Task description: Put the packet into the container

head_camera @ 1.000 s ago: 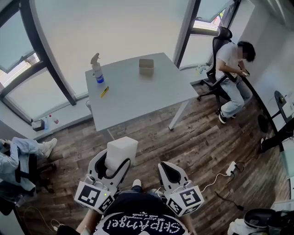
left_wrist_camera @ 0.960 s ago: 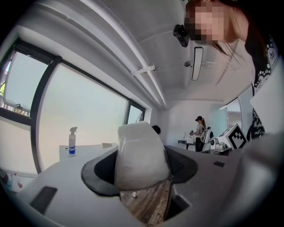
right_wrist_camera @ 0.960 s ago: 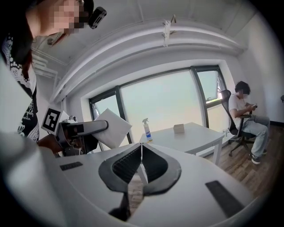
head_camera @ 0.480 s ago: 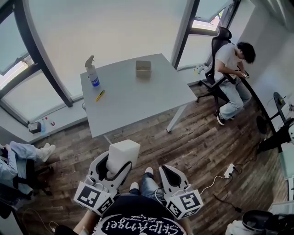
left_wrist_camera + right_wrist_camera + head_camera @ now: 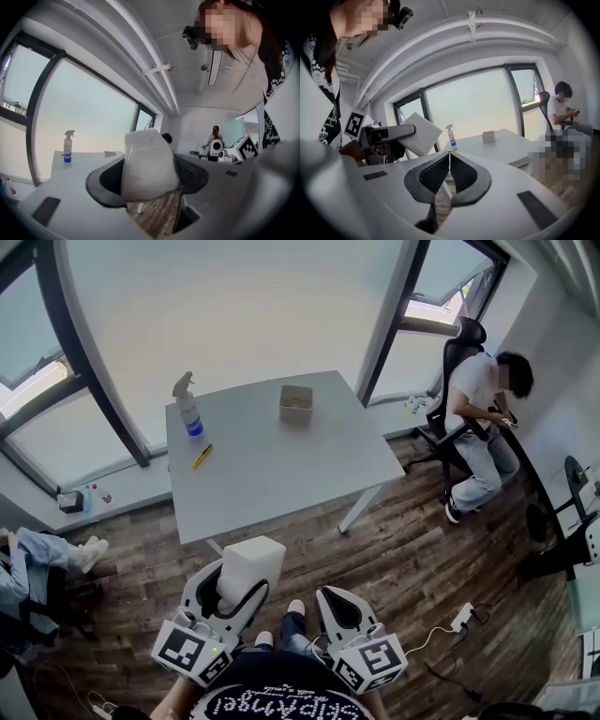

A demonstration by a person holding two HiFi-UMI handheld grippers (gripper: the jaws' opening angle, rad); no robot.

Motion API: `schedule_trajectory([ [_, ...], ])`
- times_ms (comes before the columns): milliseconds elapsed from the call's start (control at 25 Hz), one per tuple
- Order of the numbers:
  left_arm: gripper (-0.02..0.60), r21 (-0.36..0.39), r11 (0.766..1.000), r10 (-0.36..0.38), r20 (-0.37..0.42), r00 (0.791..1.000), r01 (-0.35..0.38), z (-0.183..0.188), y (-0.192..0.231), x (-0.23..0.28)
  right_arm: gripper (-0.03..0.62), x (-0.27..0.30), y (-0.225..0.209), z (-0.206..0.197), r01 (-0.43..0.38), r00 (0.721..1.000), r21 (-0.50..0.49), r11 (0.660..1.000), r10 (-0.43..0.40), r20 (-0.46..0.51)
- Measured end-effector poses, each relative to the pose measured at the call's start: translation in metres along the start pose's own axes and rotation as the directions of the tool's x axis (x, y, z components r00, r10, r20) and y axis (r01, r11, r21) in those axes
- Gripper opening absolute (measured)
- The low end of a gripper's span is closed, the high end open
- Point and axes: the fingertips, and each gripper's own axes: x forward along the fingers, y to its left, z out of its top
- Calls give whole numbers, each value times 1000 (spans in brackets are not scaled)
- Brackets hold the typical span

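My left gripper (image 5: 236,579) is shut on a white packet (image 5: 249,568), held over the wooden floor in front of the table; the packet (image 5: 149,165) fills the space between its jaws. My right gripper (image 5: 335,601) hangs beside it, shut and with nothing in it, its jaw tips touching (image 5: 449,153). From there the packet (image 5: 421,133) shows at the left. The container (image 5: 295,403), a small open beige box, stands on the far part of the grey table (image 5: 281,465), well beyond both grippers. It shows small in the right gripper view (image 5: 488,136).
A spray bottle (image 5: 187,404) and a yellow marker (image 5: 202,457) are on the table's left side. A person sits in an office chair (image 5: 478,413) at the right, another person's legs (image 5: 37,554) show at the left. A power strip (image 5: 461,617) and cable lie on the floor.
The view has shifted as I step toward the table; the table sits slightly lower and nearer in the frame. Both grippers keep their poses, the left still holding the packet.
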Motion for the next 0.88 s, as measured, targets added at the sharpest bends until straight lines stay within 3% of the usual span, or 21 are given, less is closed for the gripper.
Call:
schedule_trajectory([
  [320, 281, -7, 999, 39, 0, 999, -39, 3, 11, 26, 15, 17, -27, 19, -13, 1000, -3, 1000, 13, 6],
  [880, 281, 13, 998, 66, 68, 995, -67, 20, 11, 64, 15, 36, -68, 40, -52, 998, -42, 998, 52, 19],
])
